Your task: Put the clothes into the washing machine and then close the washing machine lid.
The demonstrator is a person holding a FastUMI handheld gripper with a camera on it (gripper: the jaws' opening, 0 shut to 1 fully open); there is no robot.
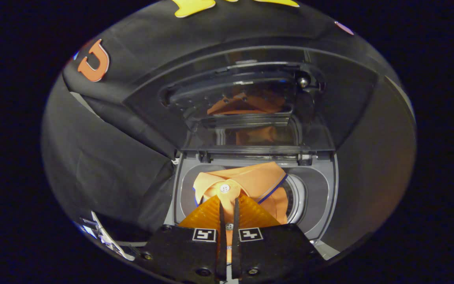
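Black cloth [105, 157] hangs as the booth's wall all around the washing machine [321, 197], falling in soft folds to the side of it and stretching smooth and taut behind and above its raised lid. The light is dim overall, with the cloth showing a faint sheen where it creases, and a slightly warmer, greyish glow on the cloth panel [373, 169] on the other side of the machine. Low down beside the machine, near the foot of the folded cloth, a small pale, shiny object [108, 238] catches the light, too blurred to identify.
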